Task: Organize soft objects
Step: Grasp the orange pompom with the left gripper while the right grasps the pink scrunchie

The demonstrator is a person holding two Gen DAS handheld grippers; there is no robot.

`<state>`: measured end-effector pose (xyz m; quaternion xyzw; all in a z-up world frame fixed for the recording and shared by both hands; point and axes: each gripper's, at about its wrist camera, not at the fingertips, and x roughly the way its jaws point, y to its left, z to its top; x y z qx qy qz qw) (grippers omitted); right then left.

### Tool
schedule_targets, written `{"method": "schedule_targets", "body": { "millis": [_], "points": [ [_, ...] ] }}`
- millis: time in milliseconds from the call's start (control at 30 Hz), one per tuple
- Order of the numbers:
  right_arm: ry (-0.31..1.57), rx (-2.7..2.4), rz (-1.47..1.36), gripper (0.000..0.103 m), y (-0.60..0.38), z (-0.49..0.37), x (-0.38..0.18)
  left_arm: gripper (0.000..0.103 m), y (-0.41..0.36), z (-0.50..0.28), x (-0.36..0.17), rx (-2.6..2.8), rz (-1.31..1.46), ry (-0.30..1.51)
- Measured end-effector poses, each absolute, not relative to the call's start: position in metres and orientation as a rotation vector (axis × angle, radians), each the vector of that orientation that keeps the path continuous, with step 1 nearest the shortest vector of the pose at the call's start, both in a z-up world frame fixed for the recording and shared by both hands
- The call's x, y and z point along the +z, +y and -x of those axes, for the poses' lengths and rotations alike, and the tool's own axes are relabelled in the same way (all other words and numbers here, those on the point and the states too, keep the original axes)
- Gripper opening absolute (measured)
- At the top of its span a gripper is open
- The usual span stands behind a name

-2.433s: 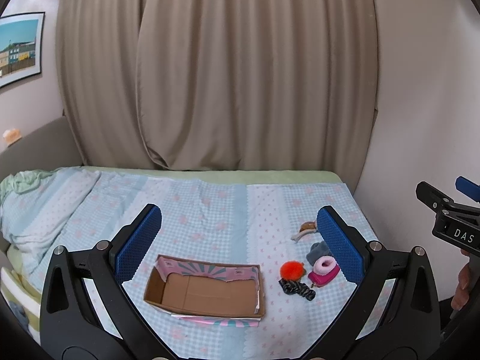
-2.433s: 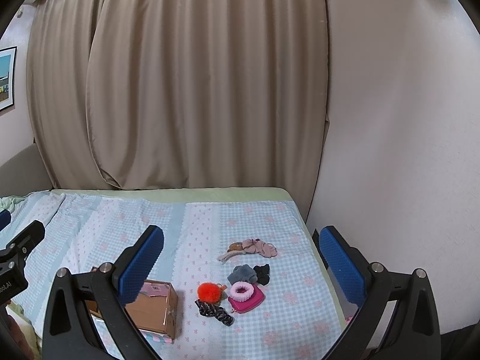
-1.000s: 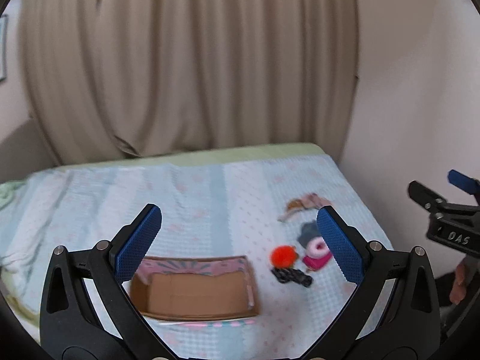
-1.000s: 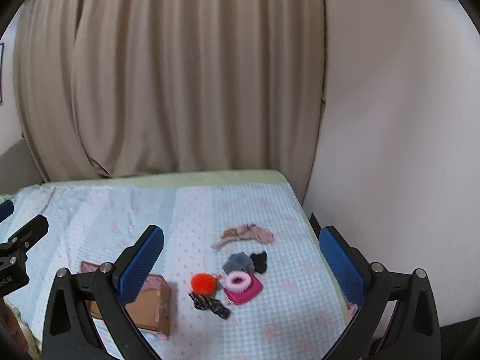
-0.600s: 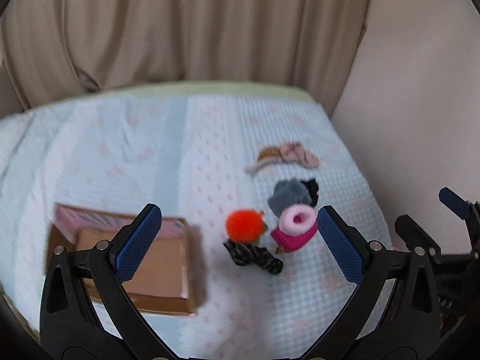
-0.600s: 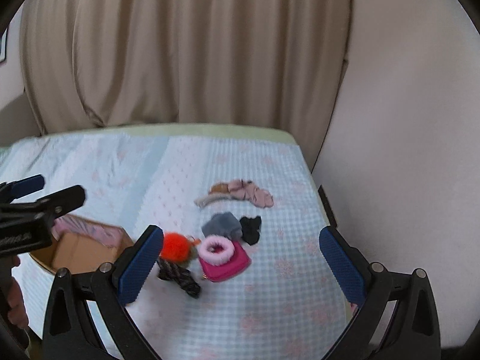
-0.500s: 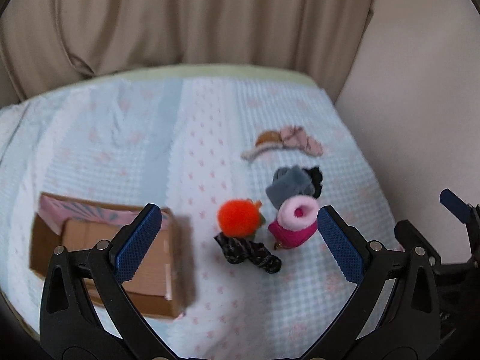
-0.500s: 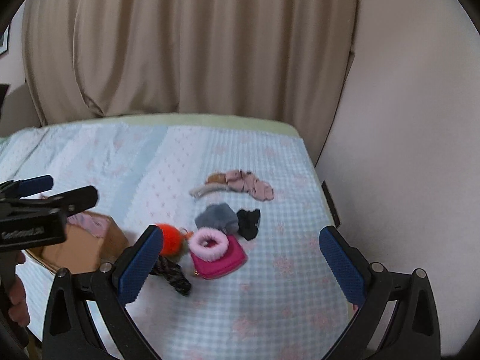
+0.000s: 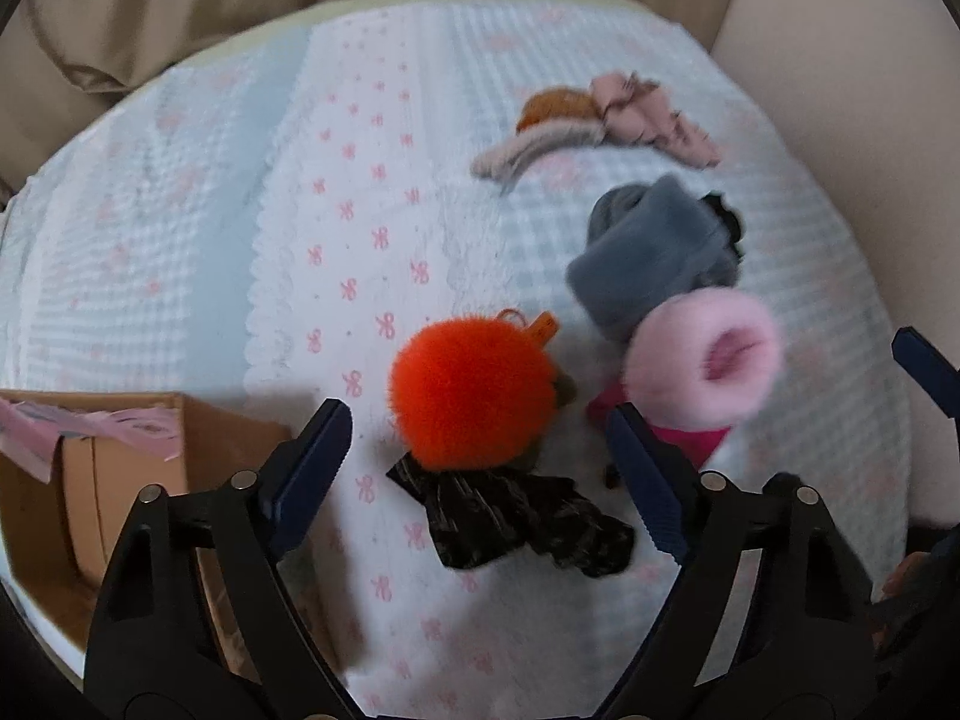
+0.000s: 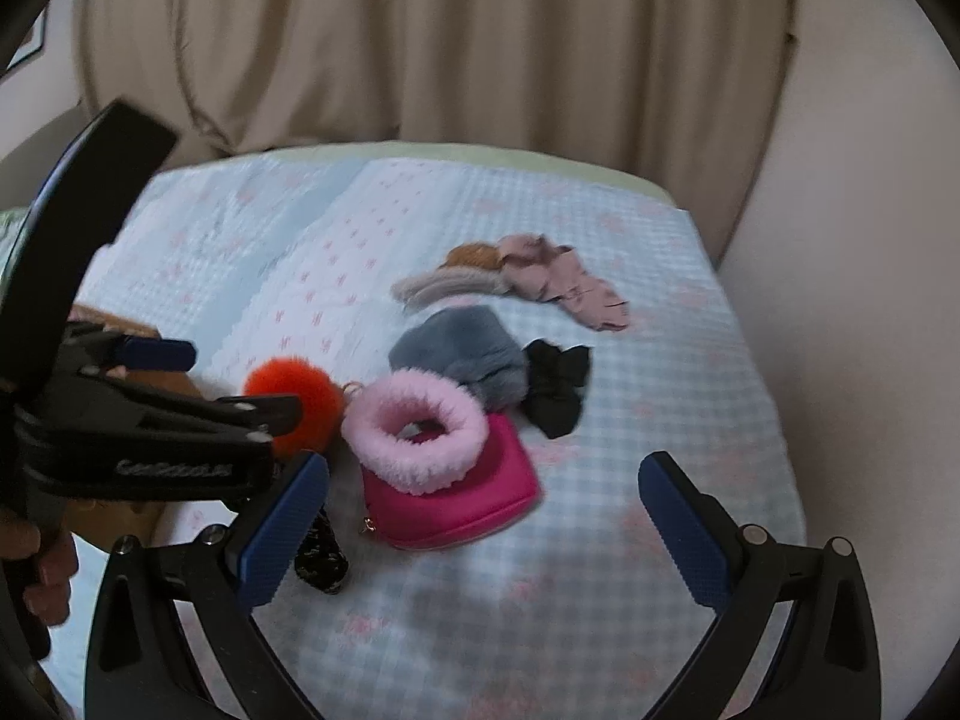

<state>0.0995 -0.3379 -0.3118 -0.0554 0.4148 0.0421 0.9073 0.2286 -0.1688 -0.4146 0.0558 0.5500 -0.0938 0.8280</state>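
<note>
We hold the left gripper [image 9: 480,456] over the orange pompom [image 9: 474,384]; its jaws are closing, the pompom between them but not yet pressed. The right gripper [image 10: 480,516] hangs wide open and empty above the pink pouch [image 10: 456,498]. The pompom lies on the bedspread [image 9: 198,222], touching the black scrunchie [image 9: 516,516], beside the cardboard box [image 9: 90,480]. Risk: the closing pads may snag the scrunchie or bedspread, or squeeze only fur and slip.

Left gripper [image 9: 480,468] closing, pads not yet pressing, around orange pompom [image 9: 474,384] atop black scrunchie [image 9: 516,522] (slightly blurred); pink fluffy ring [image 9: 702,360] just right, cardboard box [image 9: 120,480] left.
</note>
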Motion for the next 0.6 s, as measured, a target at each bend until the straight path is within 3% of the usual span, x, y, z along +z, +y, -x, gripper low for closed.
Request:
{"method": "schedule_targets", "body": {
  "millis": [267, 433, 600],
  "points": [
    [0.864, 0.172, 0.198, 0.092, -0.322, -0.121, -0.358, 0.075, -0.167, -0.248, -0.451, -0.229, -0.127, 1.229],
    [0.865, 0.214, 0.232, 0.084, -0.314, -0.129, -0.377, 0.059, -0.167, -0.255, -0.462, -0.249, -0.111, 1.255],
    [0.853, 0.260, 0.281, 0.064, -0.306, -0.137, -0.386, 0.041, -0.168, -0.259, -0.467, -0.268, -0.103, 1.273]
  ]
}}
